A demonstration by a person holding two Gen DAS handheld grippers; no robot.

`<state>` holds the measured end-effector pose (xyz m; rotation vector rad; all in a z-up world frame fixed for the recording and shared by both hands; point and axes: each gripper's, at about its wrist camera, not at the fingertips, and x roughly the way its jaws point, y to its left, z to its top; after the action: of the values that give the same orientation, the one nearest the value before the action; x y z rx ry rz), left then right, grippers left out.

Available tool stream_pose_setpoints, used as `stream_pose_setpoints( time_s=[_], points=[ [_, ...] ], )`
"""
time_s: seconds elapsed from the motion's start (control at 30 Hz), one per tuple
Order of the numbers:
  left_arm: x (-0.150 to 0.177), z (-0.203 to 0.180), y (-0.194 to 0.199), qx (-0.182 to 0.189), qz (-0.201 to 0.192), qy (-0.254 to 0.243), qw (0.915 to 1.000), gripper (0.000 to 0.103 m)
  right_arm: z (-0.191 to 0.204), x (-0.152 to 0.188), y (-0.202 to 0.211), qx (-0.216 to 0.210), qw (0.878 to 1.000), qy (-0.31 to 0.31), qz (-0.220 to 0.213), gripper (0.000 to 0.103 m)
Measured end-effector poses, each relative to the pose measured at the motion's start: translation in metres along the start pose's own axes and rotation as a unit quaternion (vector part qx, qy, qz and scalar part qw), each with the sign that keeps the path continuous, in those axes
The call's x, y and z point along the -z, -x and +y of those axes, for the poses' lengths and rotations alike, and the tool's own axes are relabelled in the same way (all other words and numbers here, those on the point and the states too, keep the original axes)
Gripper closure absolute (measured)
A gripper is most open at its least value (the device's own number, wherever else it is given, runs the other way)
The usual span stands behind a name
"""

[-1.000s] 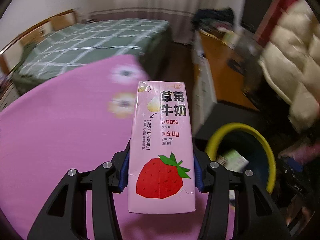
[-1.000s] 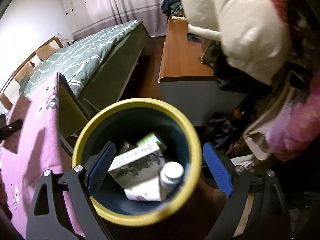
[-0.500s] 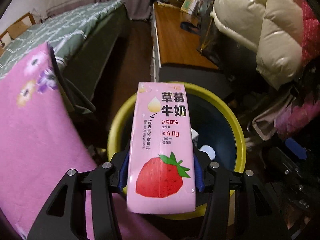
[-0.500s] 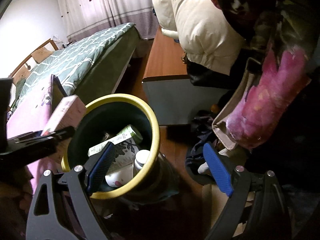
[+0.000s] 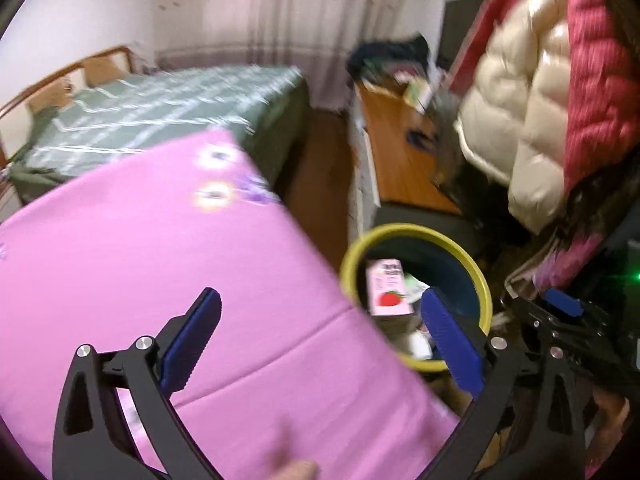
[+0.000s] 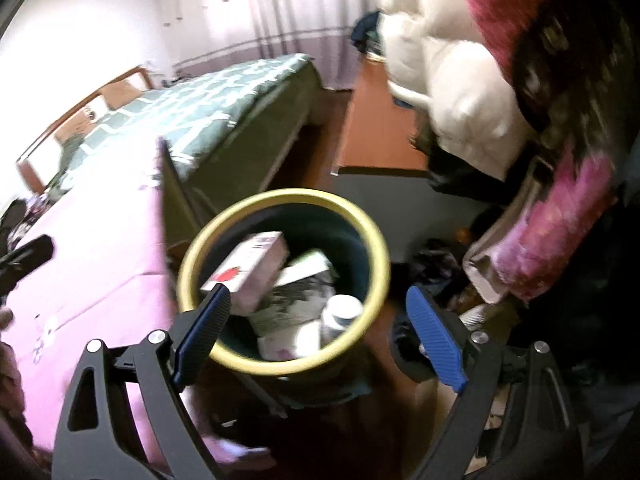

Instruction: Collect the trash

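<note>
Left tool [image 5: 320,336]: jaws wide apart, nothing between them; held above the pink-covered desk [image 5: 160,260], near its edge.
Right tool [image 6: 318,330]: jaws wide apart, gripping nothing; held over the near rim of the trash bin [image 6: 376,256].
Pink strawberry carton [image 6: 252,268]: inside the bin, lying tilted on top of the other trash, strawberry print facing up; in the left wrist view it [image 5: 388,290] sits against the bin's left inner wall.
Other trash in bin: a white-capped bottle [image 6: 340,312] and a pale green box [image 6: 308,266], partly under the carton; details blurred.
Trash bin: yellow rim, dark inside, on the floor just beside the desk's edge [image 5: 472,272].
Beyond: green checked bed [image 6: 208,120] behind the desk; wooden bench [image 5: 400,160] past the bin; white puffer jacket [image 5: 520,120] hanging on the right.
</note>
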<state>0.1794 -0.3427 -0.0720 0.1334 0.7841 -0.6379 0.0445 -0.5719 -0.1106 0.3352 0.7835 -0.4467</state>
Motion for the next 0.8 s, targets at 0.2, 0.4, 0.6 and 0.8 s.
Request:
stream_pose_setpoints(
  time_s=[0.2,0.4,0.6,0.8],
  points=[
    [0.042,0.063,0.091,-0.084,-0.055,0.038,0.9943,0.005,0.045,0.011,0.033,-0.036,0.998,0.046,-0.029,0.018],
    [0.090,0.110,0.176,-0.154,-0.103,0.084,0.9791,0.005,0.082,0.025,0.065,-0.061,0.993,0.087,-0.054,0.018],
    [0.139,0.149,0.241,-0.201,-0.136,0.151,0.9582,0.005,0.114,0.039,0.093,-0.082,0.984,0.131,-0.084,0.015],
    [0.173,0.156,0.265,-0.230,-0.141,0.161,0.9495,0.005,0.127,0.050,0.104,-0.091,0.981,0.145,-0.090,0.015]
  ],
)
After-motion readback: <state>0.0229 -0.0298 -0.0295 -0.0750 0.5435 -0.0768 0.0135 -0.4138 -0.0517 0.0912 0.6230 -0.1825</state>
